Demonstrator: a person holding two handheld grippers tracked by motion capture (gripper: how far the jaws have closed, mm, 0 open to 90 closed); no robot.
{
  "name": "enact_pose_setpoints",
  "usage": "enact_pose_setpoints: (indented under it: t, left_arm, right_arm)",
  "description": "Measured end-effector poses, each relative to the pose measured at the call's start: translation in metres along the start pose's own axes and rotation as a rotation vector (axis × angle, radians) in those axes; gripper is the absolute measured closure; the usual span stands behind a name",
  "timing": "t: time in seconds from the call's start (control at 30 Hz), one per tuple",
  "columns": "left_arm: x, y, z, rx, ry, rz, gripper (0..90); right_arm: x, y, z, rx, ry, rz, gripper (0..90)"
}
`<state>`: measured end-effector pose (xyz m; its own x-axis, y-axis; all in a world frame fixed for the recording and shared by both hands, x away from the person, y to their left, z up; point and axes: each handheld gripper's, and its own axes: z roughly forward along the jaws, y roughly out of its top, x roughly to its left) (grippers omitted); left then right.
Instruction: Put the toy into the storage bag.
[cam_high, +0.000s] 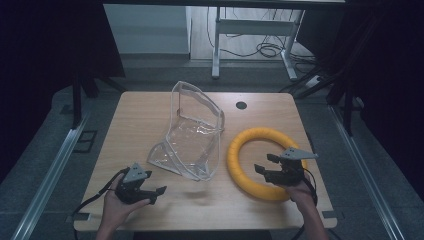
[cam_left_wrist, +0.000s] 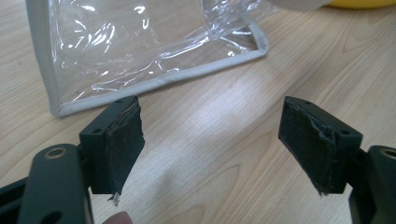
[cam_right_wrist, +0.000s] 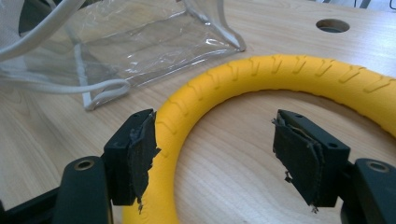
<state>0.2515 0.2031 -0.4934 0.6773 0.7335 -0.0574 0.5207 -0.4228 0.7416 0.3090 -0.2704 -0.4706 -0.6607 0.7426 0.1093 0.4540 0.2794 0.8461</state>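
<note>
Lying unmarked, clear bag (cam_high: 192, 135) beside yellow ring (cam_high: 260, 162); both grippers' fingers (cam_left_wrist: 122, 140) spread wide, holding nothing.

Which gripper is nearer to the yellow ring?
Right. The right gripper is open over the yellow ring, at its near side; the left gripper is open beyond the clear bag.

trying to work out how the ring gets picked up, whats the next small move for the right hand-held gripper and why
Probably shift the right hand-held gripper slightly left and lower it so its open jaws straddle the yellow ring, then close. In the right gripper view one jaw sits over the ring's tube and the other over bare table inside the ring, so nothing is gripped yet.
</note>
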Motion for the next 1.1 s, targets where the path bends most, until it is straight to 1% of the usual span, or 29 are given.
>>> enact_pose_setpoints:
  t: [0.03, 0.07, 0.1, 0.13, 0.17, 0.2, 0.23, 0.27, 0.3, 0.4, 0.43, 0.5, 0.57, 0.63, 0.7, 0.77, 0.83, 0.87, 0.9, 0.93, 0.97, 1.03, 1.1]
  left_arm:
    - [0.001, -0.001, 0.000, 0.011, 0.009, 0.007, 21.8]
    - [0.001, -0.001, 0.000, 0.011, 0.012, 0.005, 21.6]
    - [0.002, -0.001, 0.000, 0.000, 0.002, -0.008, 21.6]
    - [0.002, -0.001, 0.000, 0.000, 0.002, -0.008, 21.4]
    - [0.003, -0.002, -0.001, -0.013, -0.014, -0.018, 21.4]
    - [0.005, -0.003, 0.000, -0.012, -0.015, -0.032, 21.1]
    - [0.005, -0.004, 0.001, -0.005, -0.006, -0.035, 21.1]
    - [0.006, -0.005, 0.001, 0.000, 0.001, -0.038, 20.9]
    - [0.008, -0.007, 0.002, 0.002, -0.001, -0.044, 20.8]
    - [0.011, -0.008, 0.003, 0.009, -0.001, -0.046, 20.2]
    - [0.011, -0.008, 0.003, 0.003, -0.021, -0.055, 20.1]
    - [0.010, -0.009, 0.003, 0.007, -0.020, -0.051, 20.0]
    - [0.007, -0.009, 0.002, 0.014, -0.026, -0.046, 20.0]
    - [0.006, -0.009, 0.000, 0.012, -0.027, -0.044, 20.0]
    - [0.006, -0.008, -0.003, -0.004, -0.032, -0.049, 20.0]
    - [0.006, -0.008, -0.004, -0.005, -0.033, -0.055, 20.1]
    - [0.007, -0.007, -0.003, -0.001, -0.031, -0.058, 20.2]
    - [0.008, -0.006, -0.001, -0.001, -0.032, -0.067, 20.2]
    - [0.007, -0.007, 0.000, -0.006, -0.016, -0.072, 20.3]
    - [0.007, -0.007, 0.000, -0.006, -0.016, -0.072, 20.3]
    - [0.005, -0.008, 0.001, -0.003, 0.001, -0.069, 20.3]
    - [0.004, -0.009, 0.002, 0.009, 0.021, -0.057, 20.2]
    - [0.003, -0.010, 0.002, 0.011, 0.023, -0.046, 20.2]
  right_arm:
    - [-0.002, 0.001, -0.001, -0.003, -0.002, 0.000, 30.4]
    - [-0.002, 0.002, -0.001, -0.004, -0.004, 0.000, 30.3]
    - [-0.003, 0.002, -0.001, -0.004, -0.005, -0.003, 30.2]
    - [-0.003, 0.001, -0.002, 0.000, -0.004, -0.004, 30.2]
    - [-0.003, 0.001, -0.002, 0.000, -0.004, -0.004, 30.2]
    - [-0.004, -0.003, -0.001, 0.010, -0.016, 0.019, 30.0]
    - [-0.004, -0.005, -0.002, 0.009, -0.020, 0.047, 30.5]
    - [-0.004, -0.007, -0.002, 0.004, -0.009, 0.059, 31.2]
    - [-0.004, -0.009, -0.003, 0.004, 0.001, 0.066, 31.2]
    - [-0.008, -0.008, -0.001, 0.007, -0.004, 0.078, 31.0]
    - [-0.010, -0.006, -0.001, 0.000, 0.002, 0.091, 31.0]
    - [-0.011, -0.006, -0.002, -0.016, 0.000, 0.095, 31.1]
    - [-0.011, -0.007, -0.004, -0.020, 0.003, 0.088, 31.1]
    - [-0.010, -0.008, -0.009, -0.033, 0.010, 0.086, 31.5]
    - [-0.008, -0.011, -0.012, -0.022, 0.004, 0.073, 31.2]
    - [-0.009, -0.015, -0.013, -0.005, -0.002, 0.063, 30.4]
    - [-0.011, -0.017, -0.013, 0.003, -0.005, 0.063, 30.0]
    - [-0.015, -0.021, -0.014, 0.012, -0.004, 0.081, 29.7]
    - [-0.016, -0.022, -0.014, 0.010, -0.006, 0.084, 29.8]
    - [-0.016, -0.022, -0.014, 0.010, -0.006, 0.084, 29.8]
    - [-0.017, -0.023, -0.015, 0.014, -0.011, 0.087, 29.8]
    - [-0.019, -0.025, -0.014, 0.020, -0.019, 0.086, 30.0]
    - [-0.018, -0.025, -0.014, 0.018, -0.025, 0.084, 30.7]
